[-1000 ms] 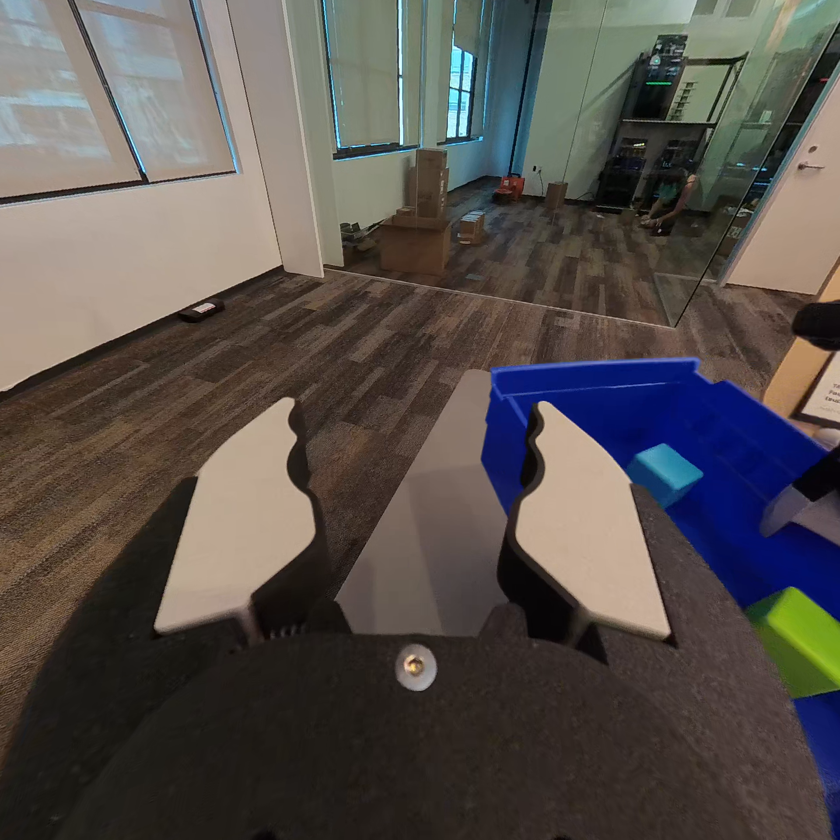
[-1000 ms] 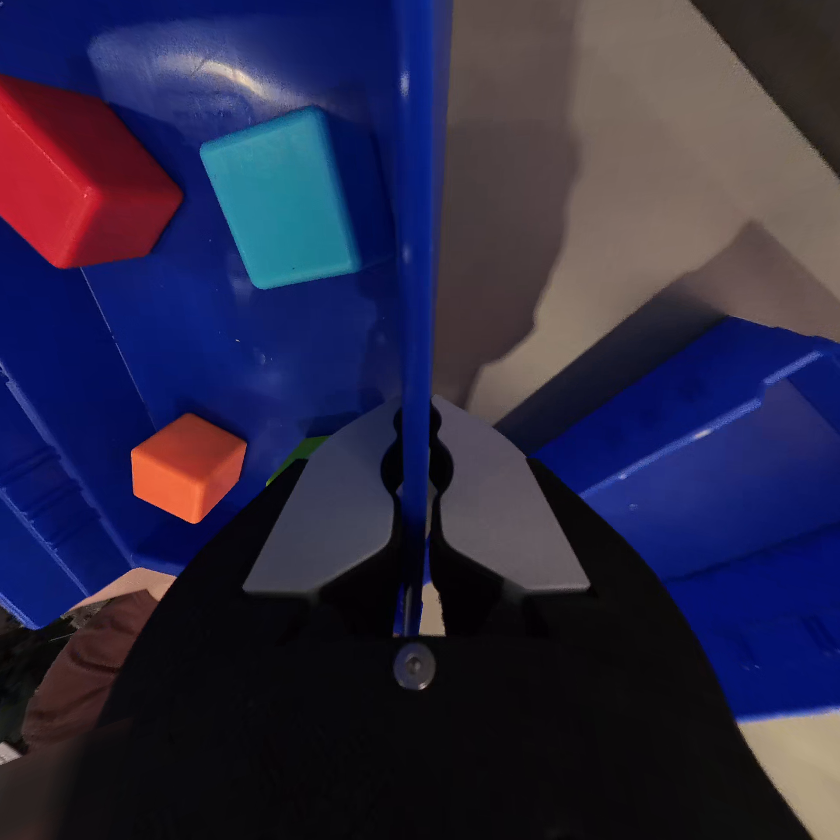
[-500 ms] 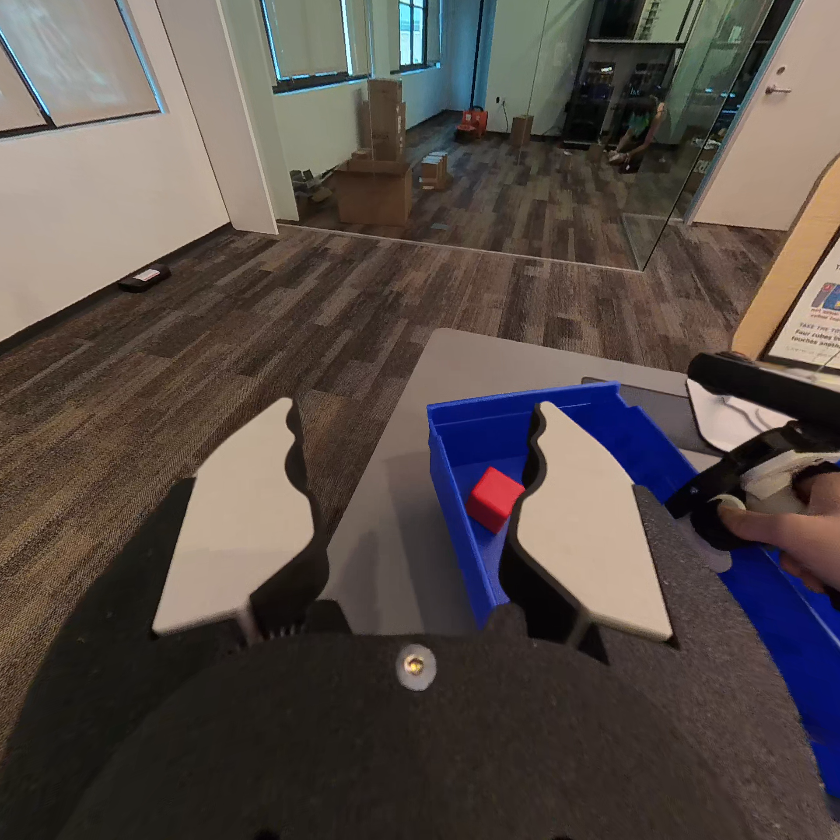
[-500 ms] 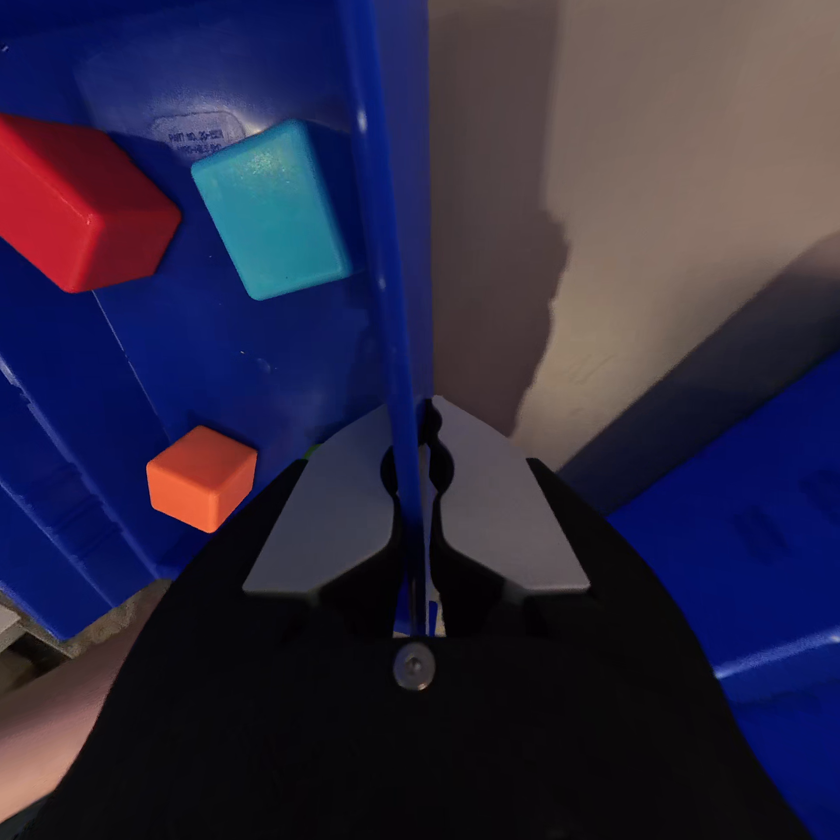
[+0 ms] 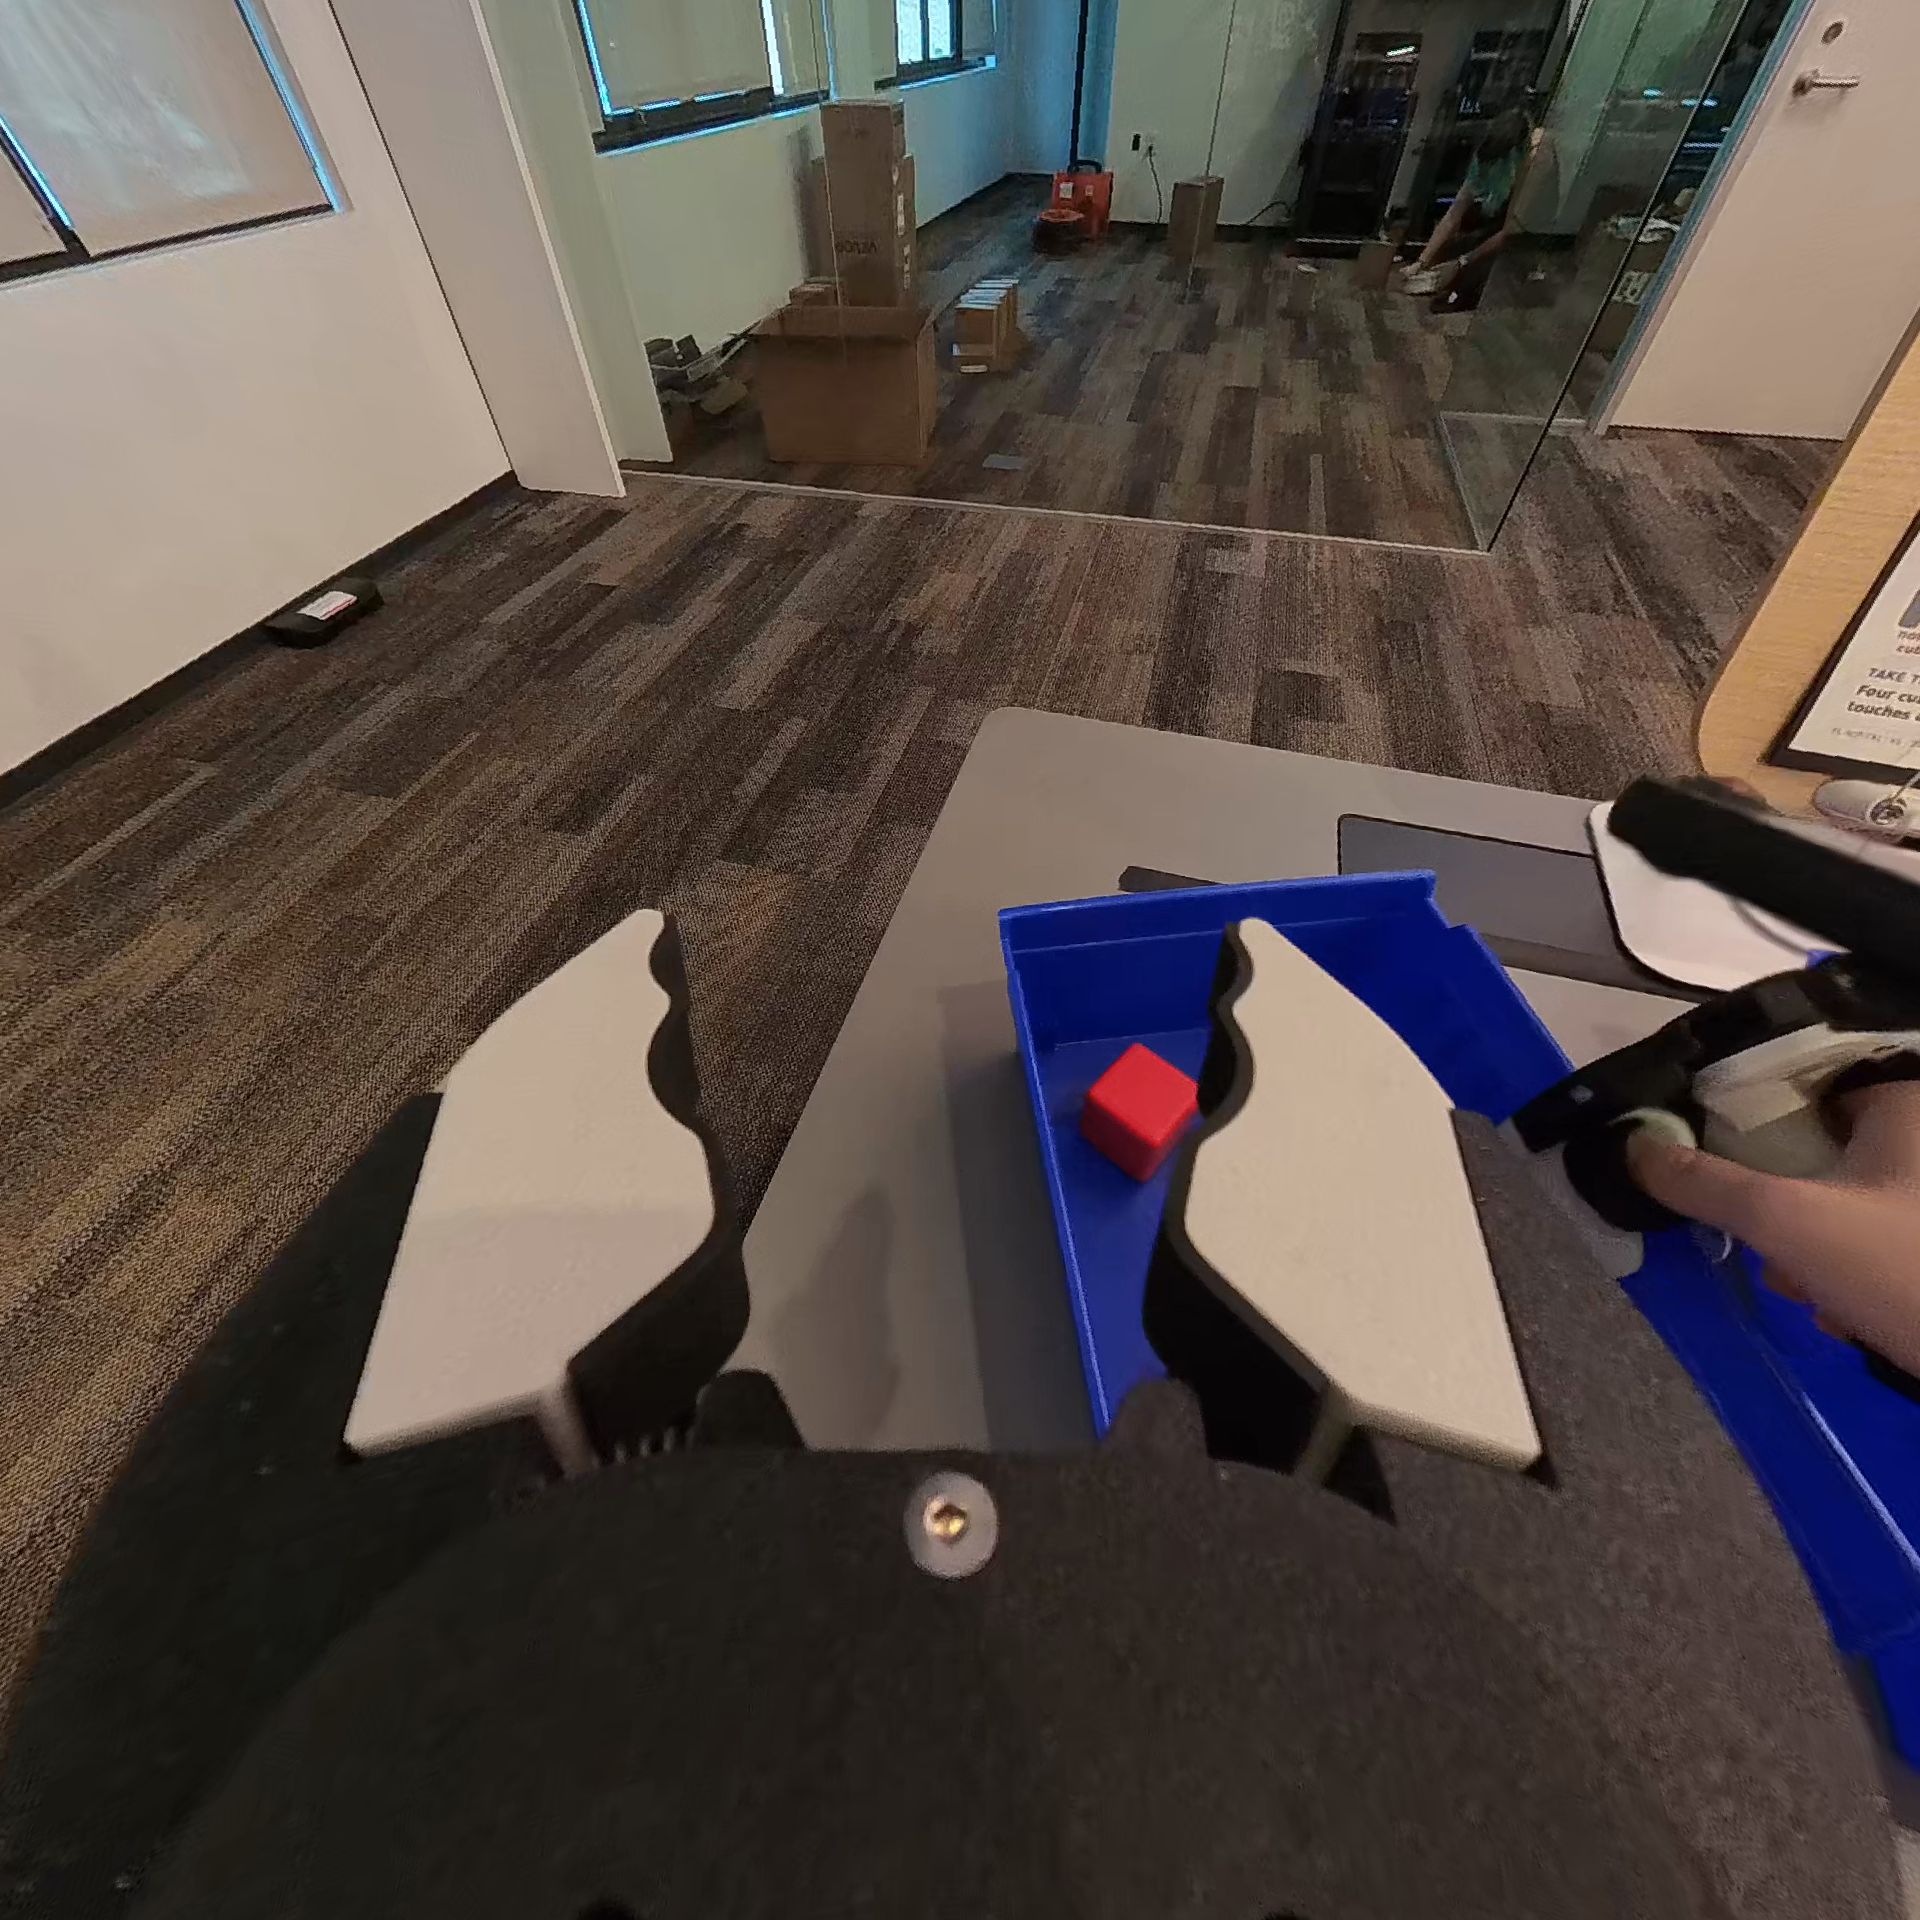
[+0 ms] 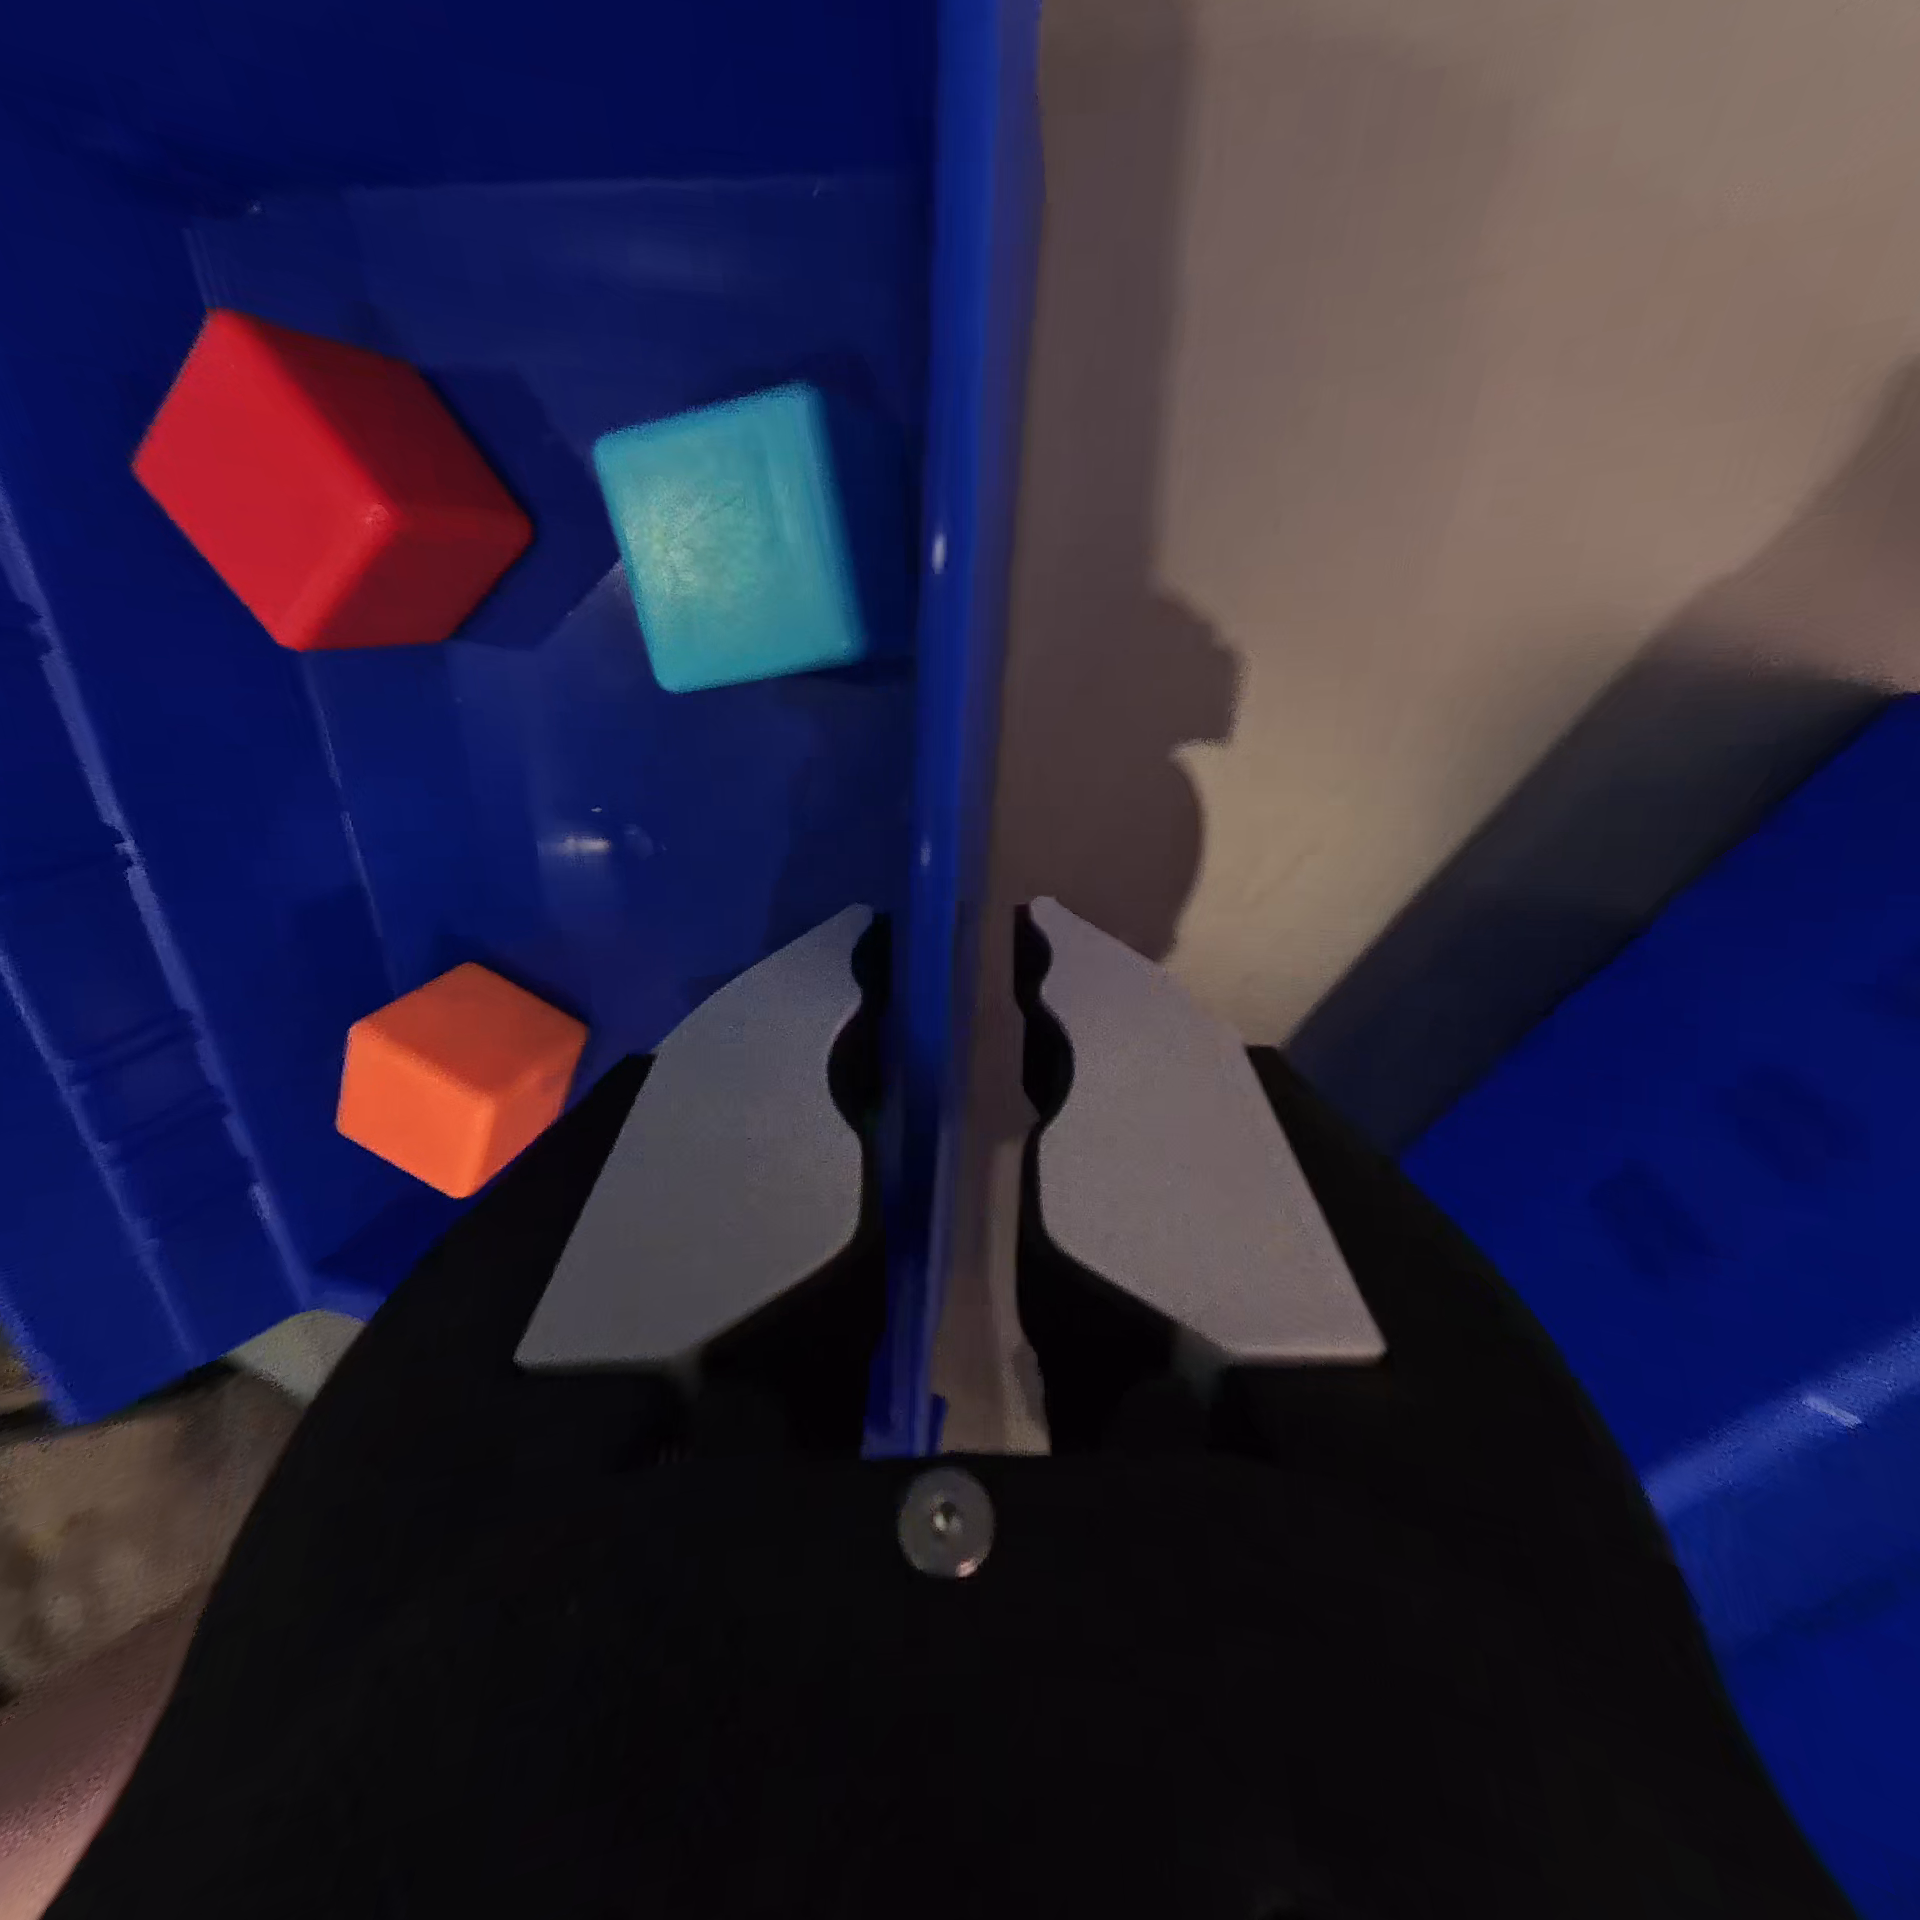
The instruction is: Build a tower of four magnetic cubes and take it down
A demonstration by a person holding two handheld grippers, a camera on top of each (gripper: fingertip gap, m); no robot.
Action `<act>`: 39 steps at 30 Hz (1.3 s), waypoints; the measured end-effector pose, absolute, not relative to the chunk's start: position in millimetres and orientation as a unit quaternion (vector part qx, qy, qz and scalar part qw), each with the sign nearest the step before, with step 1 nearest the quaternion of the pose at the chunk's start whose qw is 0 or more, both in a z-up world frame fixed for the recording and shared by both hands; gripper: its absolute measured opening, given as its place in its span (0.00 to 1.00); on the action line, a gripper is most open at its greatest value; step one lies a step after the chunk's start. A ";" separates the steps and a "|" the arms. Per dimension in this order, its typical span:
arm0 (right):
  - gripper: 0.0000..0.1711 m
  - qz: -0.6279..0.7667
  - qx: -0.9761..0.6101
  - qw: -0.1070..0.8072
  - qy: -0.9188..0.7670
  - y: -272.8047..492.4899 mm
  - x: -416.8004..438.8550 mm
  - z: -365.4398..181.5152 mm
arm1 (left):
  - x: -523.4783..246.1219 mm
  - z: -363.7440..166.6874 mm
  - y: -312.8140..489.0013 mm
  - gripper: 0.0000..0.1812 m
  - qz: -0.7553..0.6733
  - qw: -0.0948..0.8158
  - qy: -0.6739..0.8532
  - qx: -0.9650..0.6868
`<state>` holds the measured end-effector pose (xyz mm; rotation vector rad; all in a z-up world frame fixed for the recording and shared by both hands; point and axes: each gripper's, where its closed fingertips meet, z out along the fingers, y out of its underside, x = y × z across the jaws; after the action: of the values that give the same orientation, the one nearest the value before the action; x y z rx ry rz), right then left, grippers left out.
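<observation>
1. Wide spread on left gripper, nothing between the fingers, up over the near edge of grey table.
2. Narrow gap on right gripper, straddling the side wall of blue bin. Sliver of space on the right finger's side, so no clamp on the wall. Cannot tell about contact on the left side.
3. Inside that bin, seen from the right wrist view: red cube far left, teal cube just beside the wall, orange cube nearer the camera. All loose and apart, none stacked.
4. Only the red cube in sight from the left wrist view, on the bin floor by the far end, partly behind the right finger.
5. Hand at right edge of the left wrist view, around the right gripper's handle, above the bin.
6. Second blue bin lower right in the right wrist view, on the table.
7. Writing:
   - framed sign at right with dark print, cut off by the edge;
   - tall cardboard box far back with printed lettering;
   - black device on the floor by the wall with a small red-and-white label, too small to read.
</observation>
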<state>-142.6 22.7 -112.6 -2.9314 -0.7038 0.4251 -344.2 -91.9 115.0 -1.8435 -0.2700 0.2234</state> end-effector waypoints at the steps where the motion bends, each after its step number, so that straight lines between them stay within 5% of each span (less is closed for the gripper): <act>1: 0.16 0.126 -0.959 0.072 -0.243 28.1 -138.9 -103.9 | -343.3 114.6 -91.9 0.53 0.095 0.590 -0.115 -0.793; 6: 0.24 0.128 -0.908 0.231 -0.324 36.1 -120.2 -27.8 | -336.4 112.4 -90.9 0.53 0.080 0.586 -0.104 -0.799; 10: 0.31 0.052 -0.906 0.275 -0.317 36.5 -22.3 -1.5 | -336.0 96.6 -89.4 0.54 0.065 0.557 -0.100 -0.822; 15: 0.39 -0.052 -0.960 0.212 -0.173 44.0 135.2 -32.2 | -333.4 76.2 -86.8 0.54 0.031 0.520 -0.097 -0.848; 19: 0.39 -0.049 -0.978 0.132 -0.157 26.1 178.3 -81.7 | -327.3 83.3 -83.2 0.53 0.036 0.532 -0.090 -0.841; 20: 0.37 -0.032 -0.981 0.111 -0.158 21.1 179.6 -93.1 | -323.9 84.6 -82.2 0.53 0.038 0.533 -0.085 -0.841; 22: 0.09 0.012 -0.983 0.072 -0.170 11.2 177.6 -110.1 | -316.7 86.0 -80.0 0.53 0.044 0.531 -0.073 -0.843; 23: 0.07 0.034 -0.982 0.062 -0.176 8.4 176.4 -114.6 | -313.0 86.7 -78.9 0.53 0.046 0.531 -0.068 -0.844; 39: 0.05 0.125 -0.986 0.066 -0.089 23.0 328.8 -116.6 | -250.9 98.6 -52.0 0.52 0.138 0.530 0.007 -0.837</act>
<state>328.8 23.0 -116.6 -2.9731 -0.2695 0.3776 -250.9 -52.0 98.6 -1.9970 0.0173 0.3283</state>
